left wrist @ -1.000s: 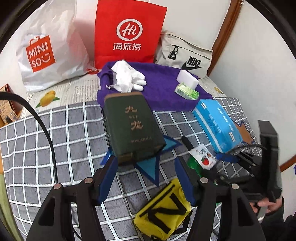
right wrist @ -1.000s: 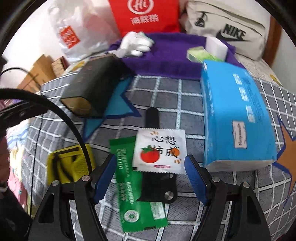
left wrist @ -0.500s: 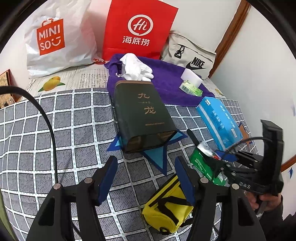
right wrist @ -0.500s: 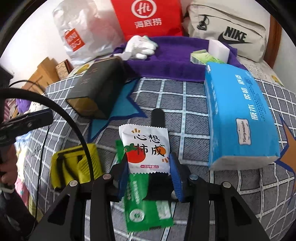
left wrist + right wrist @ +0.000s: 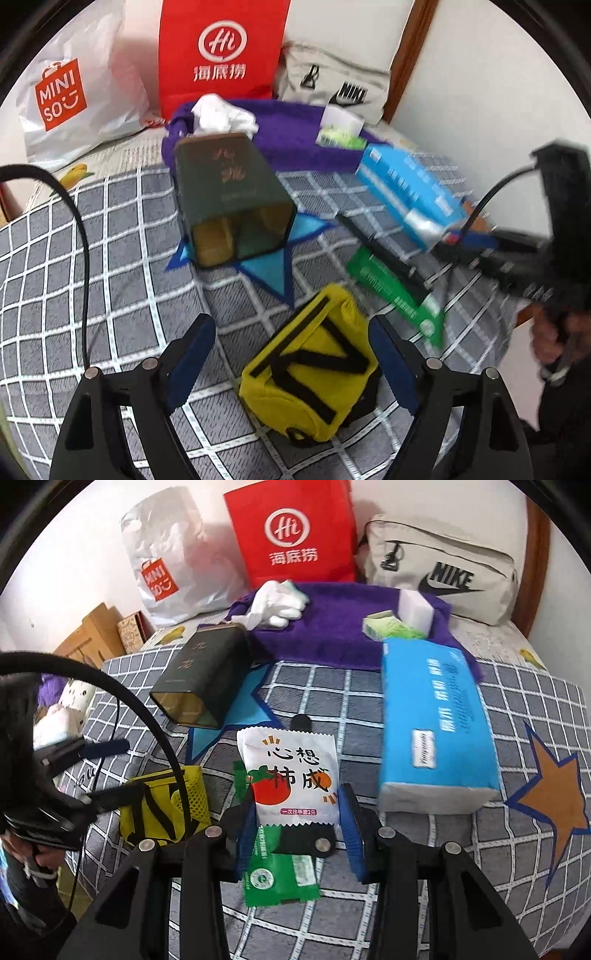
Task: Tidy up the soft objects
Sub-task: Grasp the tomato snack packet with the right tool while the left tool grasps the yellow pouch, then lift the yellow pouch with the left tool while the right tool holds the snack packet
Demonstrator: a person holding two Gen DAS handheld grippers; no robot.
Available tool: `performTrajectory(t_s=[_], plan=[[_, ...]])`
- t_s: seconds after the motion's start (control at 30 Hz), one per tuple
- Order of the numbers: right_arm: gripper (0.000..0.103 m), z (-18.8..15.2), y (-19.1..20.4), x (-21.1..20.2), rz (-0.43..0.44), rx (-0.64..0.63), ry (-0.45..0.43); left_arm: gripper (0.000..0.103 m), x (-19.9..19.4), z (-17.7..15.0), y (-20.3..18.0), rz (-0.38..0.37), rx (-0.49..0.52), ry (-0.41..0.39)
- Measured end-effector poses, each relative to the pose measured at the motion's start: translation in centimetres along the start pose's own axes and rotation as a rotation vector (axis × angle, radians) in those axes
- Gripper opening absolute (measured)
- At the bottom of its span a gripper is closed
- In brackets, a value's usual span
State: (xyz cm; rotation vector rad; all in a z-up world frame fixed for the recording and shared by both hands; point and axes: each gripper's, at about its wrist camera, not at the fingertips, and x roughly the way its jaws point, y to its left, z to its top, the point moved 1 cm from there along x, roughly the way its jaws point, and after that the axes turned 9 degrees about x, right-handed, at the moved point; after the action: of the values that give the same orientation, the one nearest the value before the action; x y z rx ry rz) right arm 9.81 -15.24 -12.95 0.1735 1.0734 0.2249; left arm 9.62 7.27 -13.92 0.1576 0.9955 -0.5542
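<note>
Since a second ago, right claw (image 5: 297, 825) has clamped and lifted the white printed sachet (image 5: 290, 775); left claw (image 5: 291, 358), empty, is opening over the yellow fabric pouch (image 5: 310, 376).

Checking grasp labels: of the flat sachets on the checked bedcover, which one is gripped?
The white sachet with the tomato print, pinched between the right gripper pads. The green sachet lies flat on the cover beneath it, ungripped.
</note>
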Motion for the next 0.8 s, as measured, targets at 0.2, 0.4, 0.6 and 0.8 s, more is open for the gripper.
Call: performTrajectory(t_s=[0.2, 0.4, 0.6, 0.8], plan=[[0.041, -0.3, -1.4, -0.4, 0.001, 0.028, 0.001, 0.084, 3.2, -0.9, -0.6, 0.014, 0.049, 0.094], [0.041, -0.3, -1.8, -0.4, 0.008, 0.038, 0.002, 0.040, 3.4, -1.5, -1.0, 0.041, 0.101, 0.078], [0.041, 0.0, -1.7, -0.5, 0.020, 0.032, -0.007, 0.017, 1.4, -1.7, 0.1, -0.023, 0.041, 0.039], [0.041, 0.4, -1.7, -0.4, 0.031, 0.033, -0.011, 0.015, -0.3, -1.8, 0.2, 0.002, 0.015, 0.014]])
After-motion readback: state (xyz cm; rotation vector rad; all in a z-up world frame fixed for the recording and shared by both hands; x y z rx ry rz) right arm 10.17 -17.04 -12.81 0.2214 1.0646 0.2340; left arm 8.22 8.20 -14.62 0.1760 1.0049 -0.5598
